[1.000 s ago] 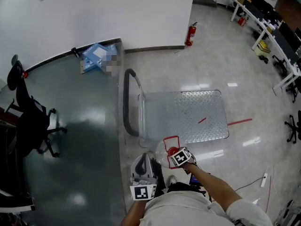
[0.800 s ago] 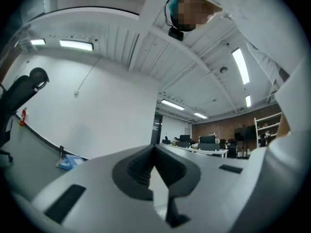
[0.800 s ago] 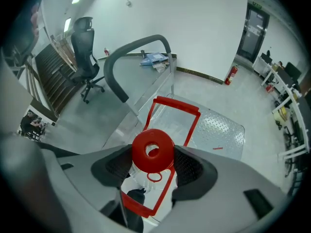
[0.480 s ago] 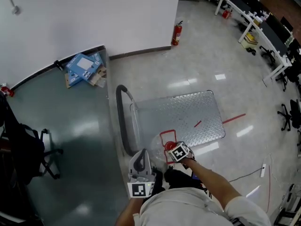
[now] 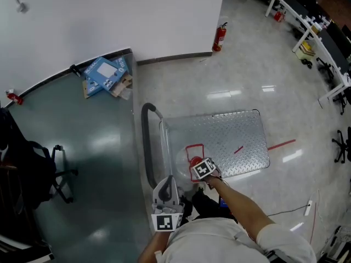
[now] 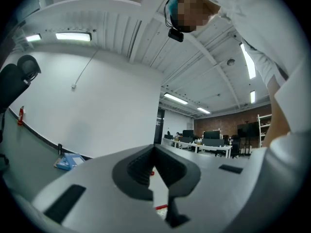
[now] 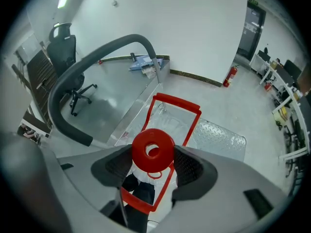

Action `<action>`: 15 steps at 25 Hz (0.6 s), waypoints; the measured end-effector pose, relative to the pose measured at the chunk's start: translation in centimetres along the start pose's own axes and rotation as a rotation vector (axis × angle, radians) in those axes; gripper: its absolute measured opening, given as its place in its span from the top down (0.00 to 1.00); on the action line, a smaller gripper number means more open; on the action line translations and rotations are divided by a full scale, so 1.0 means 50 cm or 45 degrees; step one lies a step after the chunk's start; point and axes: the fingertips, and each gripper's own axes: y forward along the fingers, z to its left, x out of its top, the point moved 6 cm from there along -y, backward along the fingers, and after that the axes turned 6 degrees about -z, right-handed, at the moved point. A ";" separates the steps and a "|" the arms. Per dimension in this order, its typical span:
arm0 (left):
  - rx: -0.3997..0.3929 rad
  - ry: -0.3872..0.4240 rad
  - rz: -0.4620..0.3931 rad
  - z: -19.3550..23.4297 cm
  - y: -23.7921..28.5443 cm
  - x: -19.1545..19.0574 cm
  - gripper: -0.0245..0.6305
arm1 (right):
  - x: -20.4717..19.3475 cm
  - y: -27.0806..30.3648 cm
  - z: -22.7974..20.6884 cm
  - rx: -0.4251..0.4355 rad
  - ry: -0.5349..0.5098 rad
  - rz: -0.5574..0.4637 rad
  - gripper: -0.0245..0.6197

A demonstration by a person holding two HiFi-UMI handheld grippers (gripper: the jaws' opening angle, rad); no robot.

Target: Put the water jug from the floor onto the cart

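Observation:
A clear water jug [image 5: 186, 156] with a red cap [image 7: 153, 150] and a red carry frame [image 7: 187, 104] is at the near corner of the cart's platform [image 5: 230, 136], next to the handle end. My right gripper [image 5: 201, 169] is shut on the red cap, with a pad on each side of it [image 7: 153, 152]. I cannot tell whether the jug rests on the plate or hangs above it. My left gripper [image 5: 166, 189] is held close to the body and points upward. Its jaws [image 6: 155, 152] meet with nothing between them.
The cart's grey push handle [image 5: 147, 141] arches at the platform's left end [image 7: 97, 67]. A blue box [image 5: 104, 73] lies by the white wall. A fire extinguisher [image 5: 219, 36] stands at the wall's corner. Office chair [image 5: 33, 169] at left, desks [image 5: 323, 43] far right.
The right gripper carried the jug from the floor just off the cart's near edge up and forward to over the platform's corner. The left gripper stayed by the body.

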 end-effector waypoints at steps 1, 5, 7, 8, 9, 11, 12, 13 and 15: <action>0.007 0.001 0.006 0.003 0.007 -0.002 0.96 | 0.009 0.012 -0.007 0.000 -0.001 0.008 0.54; 0.030 0.001 0.047 0.015 0.030 -0.018 0.96 | 0.025 0.057 -0.025 0.011 0.012 0.048 0.54; 0.034 -0.008 0.050 0.026 0.043 -0.022 0.96 | 0.031 0.077 -0.034 0.012 0.026 0.067 0.54; 0.033 -0.016 0.051 0.030 0.050 -0.022 0.96 | 0.034 0.085 -0.038 0.012 0.031 0.076 0.54; 0.030 -0.024 0.060 0.033 0.056 -0.023 0.96 | 0.035 0.093 -0.041 0.012 0.033 0.086 0.54; 0.023 -0.029 0.092 0.037 0.066 -0.026 0.96 | 0.032 0.107 -0.046 0.017 0.027 0.103 0.54; 0.022 -0.026 0.101 0.040 0.070 -0.027 0.96 | 0.033 0.112 -0.047 0.019 0.019 0.103 0.54; 0.022 -0.024 0.106 0.044 0.074 -0.028 0.96 | 0.035 0.115 -0.046 0.021 0.007 0.097 0.54; 0.028 -0.016 0.113 0.053 0.079 -0.030 0.96 | 0.045 0.118 -0.040 0.023 -0.019 0.089 0.54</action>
